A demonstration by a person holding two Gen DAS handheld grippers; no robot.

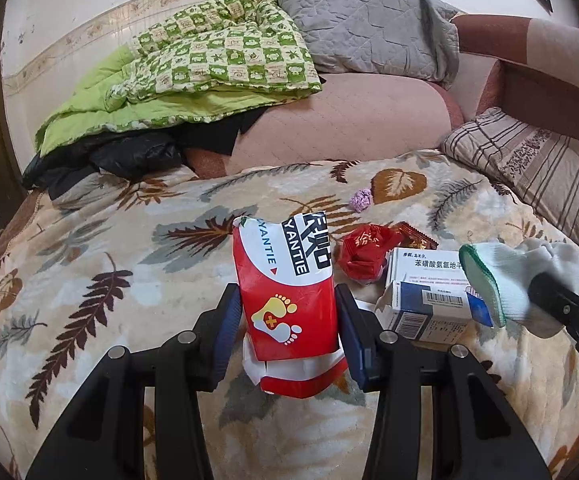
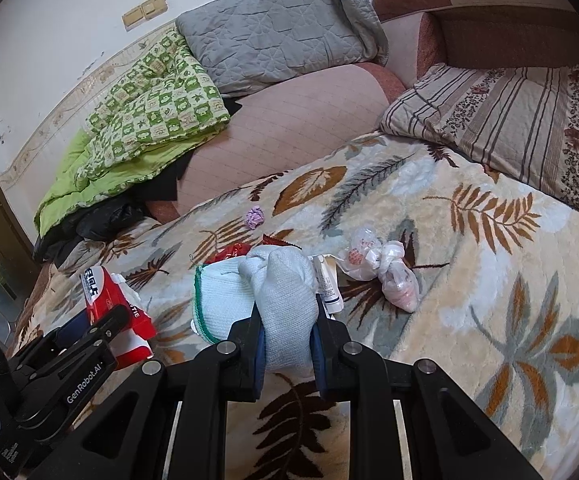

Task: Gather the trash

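Left gripper (image 1: 287,312) pinches a red and white foot-patch packet (image 1: 285,280), both blue pads pressed on its sides; packet stands upright, torn top edge up, lower end crumpled under the fingers, held just above the leaf-print blanket (image 1: 129,264) on the bed. Right gripper (image 2: 288,334) is clamped on a white glove with green cuff (image 2: 257,300); cuff hangs out to the left, fabric bunched between the pads.

Trash still on the blanket: crumpled red wrapper (image 1: 363,252) just right of the packet, with a red-gold foil wrapper (image 1: 415,236) behind it. White and blue medicine boxes (image 1: 425,296) lie right of that, partly hidden by the glove in the left wrist view. Small purple paper ball (image 1: 361,199) sits farther away, apart from the rest. From the right wrist view, a knotted clear plastic bag (image 2: 381,274) with pinkish contents lies right of the glove, and a white tube (image 2: 327,286) is just beside the glove's right edge.

Far side: green checked quilt (image 1: 217,52) at far left, grey quilted pillow (image 1: 369,20) beside it, pink headboard cushion (image 1: 341,116) below them. Striped floral pillow (image 2: 501,120) at far right. Black garment (image 1: 121,156) under the quilt edge.
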